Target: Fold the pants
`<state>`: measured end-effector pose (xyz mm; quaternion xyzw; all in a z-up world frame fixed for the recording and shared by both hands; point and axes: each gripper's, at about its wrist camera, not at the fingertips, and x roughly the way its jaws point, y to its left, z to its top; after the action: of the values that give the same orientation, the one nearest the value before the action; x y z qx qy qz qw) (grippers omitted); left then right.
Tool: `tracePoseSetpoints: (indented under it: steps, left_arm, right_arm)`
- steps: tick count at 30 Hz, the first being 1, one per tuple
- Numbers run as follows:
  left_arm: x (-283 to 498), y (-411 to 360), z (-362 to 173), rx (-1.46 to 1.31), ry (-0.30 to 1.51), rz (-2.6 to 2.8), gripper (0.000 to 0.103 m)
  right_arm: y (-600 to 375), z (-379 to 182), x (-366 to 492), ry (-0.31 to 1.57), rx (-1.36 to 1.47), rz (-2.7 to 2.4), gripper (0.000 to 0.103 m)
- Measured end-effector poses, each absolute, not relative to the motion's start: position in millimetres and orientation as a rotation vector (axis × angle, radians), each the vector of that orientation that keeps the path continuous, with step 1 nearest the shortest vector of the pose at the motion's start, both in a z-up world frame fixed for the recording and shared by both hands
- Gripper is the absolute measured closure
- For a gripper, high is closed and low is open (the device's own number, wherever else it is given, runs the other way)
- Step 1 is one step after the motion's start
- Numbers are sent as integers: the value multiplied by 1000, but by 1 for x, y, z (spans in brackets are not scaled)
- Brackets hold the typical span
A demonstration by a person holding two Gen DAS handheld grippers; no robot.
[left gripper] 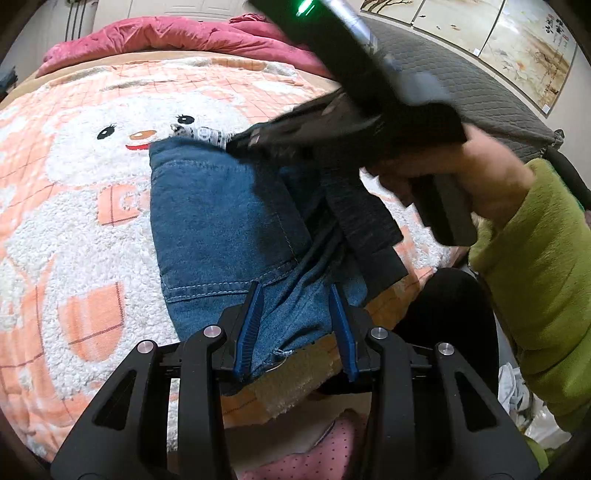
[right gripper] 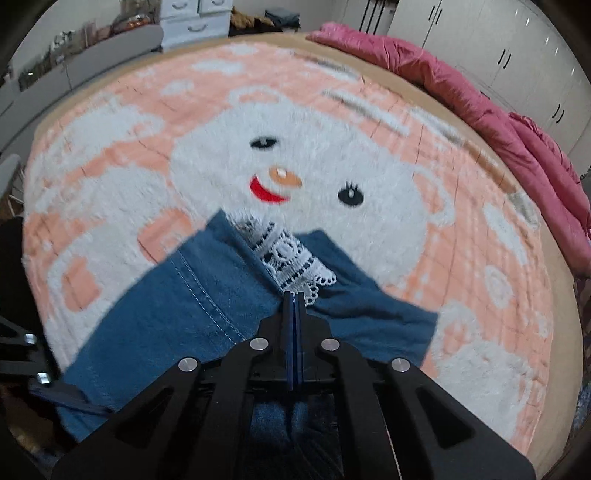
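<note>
Blue denim pants (left gripper: 221, 221) (right gripper: 166, 306) lie on a snowman blanket (left gripper: 74, 240), with a white lace hem (left gripper: 207, 134) (right gripper: 291, 258) at the far end. A dark ribbed band (left gripper: 362, 221) lies over their right edge. My left gripper (left gripper: 295, 295) sits at the near end, its blue pads part-way apart with a bunch of denim held between them. My right gripper (right gripper: 294, 293) is shut, pads together, its tips pinching where lace meets denim. From the left wrist it shows blurred (left gripper: 240, 142), held by a hand (left gripper: 491, 173) in a green sleeve.
A pink quilt (left gripper: 166, 33) (right gripper: 480, 110) is bunched along the far side of the bed. A grey quilted headboard (left gripper: 461, 85) rises at the right. The blanket's near edge (left gripper: 295, 387) drops off just under my left gripper, beside the person's dark-clad leg (left gripper: 454, 314).
</note>
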<state>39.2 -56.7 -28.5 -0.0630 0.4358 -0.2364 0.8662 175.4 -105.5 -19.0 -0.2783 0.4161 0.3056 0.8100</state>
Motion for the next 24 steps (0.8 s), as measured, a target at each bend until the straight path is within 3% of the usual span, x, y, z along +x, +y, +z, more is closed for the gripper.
tracePoseSetpoints:
  steps: [4, 9, 13, 20, 24]
  left_arm:
    - [39, -56, -29, -139, 919, -499, 74]
    - [41, -54, -30, -151, 922, -500, 74]
    - [41, -54, -30, -149, 922, -500, 73]
    - [40, -60, -31, -132, 918, -494, 70]
    - [40, -61, -32, -140, 918, -488, 68]
  right_arm:
    - [-105, -43, 187, 885, -701, 518, 103]
    - [-135, -14, 191, 893, -443, 577, 100]
    - [-153, 20, 166, 862, -293, 745, 79]
    - [-134, -14, 150, 980, -444, 750, 77]
    - [-140, -20, 153, 979, -354, 755, 76]
